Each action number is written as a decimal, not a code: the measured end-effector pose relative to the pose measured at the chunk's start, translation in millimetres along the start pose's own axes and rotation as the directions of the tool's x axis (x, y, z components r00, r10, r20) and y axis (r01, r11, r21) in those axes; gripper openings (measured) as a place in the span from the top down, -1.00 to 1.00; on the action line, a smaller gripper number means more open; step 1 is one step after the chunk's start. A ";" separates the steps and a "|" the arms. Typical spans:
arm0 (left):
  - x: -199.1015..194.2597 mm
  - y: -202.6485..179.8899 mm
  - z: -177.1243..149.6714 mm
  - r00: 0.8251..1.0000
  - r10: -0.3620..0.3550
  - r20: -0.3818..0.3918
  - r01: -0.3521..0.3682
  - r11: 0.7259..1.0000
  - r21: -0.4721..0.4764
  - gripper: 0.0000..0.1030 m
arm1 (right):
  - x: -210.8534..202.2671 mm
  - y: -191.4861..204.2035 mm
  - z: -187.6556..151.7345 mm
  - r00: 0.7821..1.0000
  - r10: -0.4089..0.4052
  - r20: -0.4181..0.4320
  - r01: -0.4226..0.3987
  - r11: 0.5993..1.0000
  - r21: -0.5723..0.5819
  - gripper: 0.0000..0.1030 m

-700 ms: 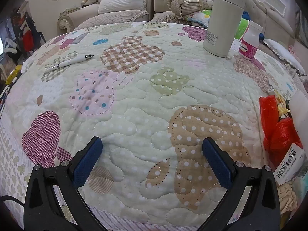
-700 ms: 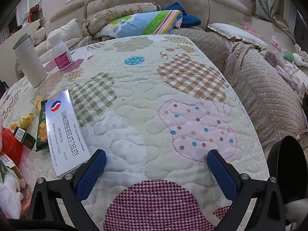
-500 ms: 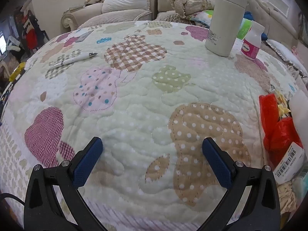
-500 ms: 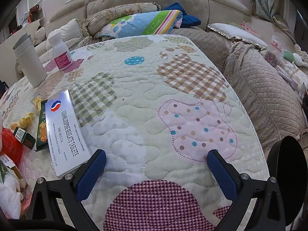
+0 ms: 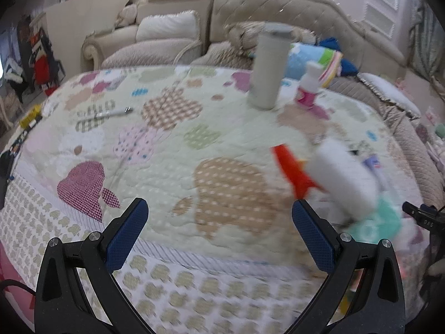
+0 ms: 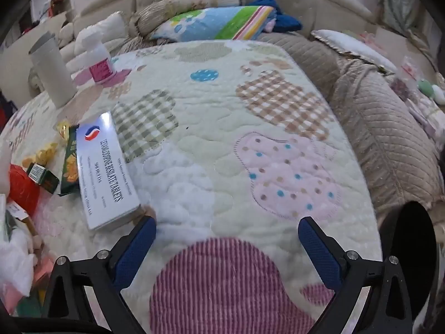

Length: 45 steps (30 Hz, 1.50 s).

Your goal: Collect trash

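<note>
We are at the approach, with nothing picked up yet: our left gripper (image 5: 219, 220) and right gripper (image 6: 226, 239) both hang over the quilt (image 6: 222, 128) with jaws spread wide and nothing between them

The trash lies in a loose heap between the two views, at the right of the left view and the left of the right one. In it we can make out a tablet box (image 6: 107, 169), a green packet (image 6: 69, 164) tucked partly under the box, a small dark carton (image 6: 43, 174) and a red wrapper (image 6: 23, 192), with white stuffing (image 6: 14, 264) nearer us. The left view is blurred, so the heap (image 5: 342, 178) there reads only as red, white and teal shapes

The tumbler (image 6: 52, 75), the bottle (image 6: 96, 58) and the pen (image 5: 111, 113) stand apart from the heap, and we judge them not to be trash

Next, we think, the right gripper should swing left, since the box sits just beside its left finger, and close across the box's narrow side; the soft quilt may let it sink or slide away
</note>
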<state>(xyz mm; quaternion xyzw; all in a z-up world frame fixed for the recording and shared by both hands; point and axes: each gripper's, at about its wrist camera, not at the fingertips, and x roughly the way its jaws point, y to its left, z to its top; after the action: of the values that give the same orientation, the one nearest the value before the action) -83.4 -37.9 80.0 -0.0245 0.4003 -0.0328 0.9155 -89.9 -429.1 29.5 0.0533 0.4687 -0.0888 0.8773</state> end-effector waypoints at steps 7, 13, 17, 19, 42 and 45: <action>-43.2 -32.9 -6.8 0.995 -0.064 0.074 0.064 0.998 0.002 -0.99 | -72.7 22.0 -10.4 0.987 0.044 0.154 -0.045 0.999 0.003 -0.98; -71.9 -56.6 -13.0 0.986 -0.083 0.147 0.077 0.996 0.045 -0.99 | -121.4 47.4 -12.9 0.960 0.073 0.270 -0.063 0.997 -0.045 -0.98; -84.1 -63.7 -13.0 0.979 -0.100 0.178 0.093 0.995 0.046 -0.99 | -144.3 59.7 -18.0 0.937 0.078 0.341 -0.060 0.996 -0.063 -0.98; -90.3 -67.6 -13.2 0.975 -0.101 0.199 0.091 0.994 0.056 -0.99 | -152.1 65.4 -19.2 0.927 0.075 0.368 -0.050 0.996 -0.077 -0.98; -94.9 -78.3 -14.1 0.967 -0.117 0.226 0.109 0.993 0.049 -0.99 | -174.0 74.6 -22.1 0.897 0.091 0.432 -0.060 0.995 -0.084 -0.98; -94.8 -78.5 -13.9 0.968 -0.115 0.223 0.107 0.993 0.048 -0.99 | -172.8 76.1 -20.9 0.899 0.093 0.427 -0.064 0.995 -0.082 -0.98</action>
<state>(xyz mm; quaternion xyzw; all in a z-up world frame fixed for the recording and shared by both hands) -161.0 -108.8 145.5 -0.0339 0.2910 -0.0882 0.9520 -185.4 -332.6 162.4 0.0220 0.2636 -0.0474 0.9632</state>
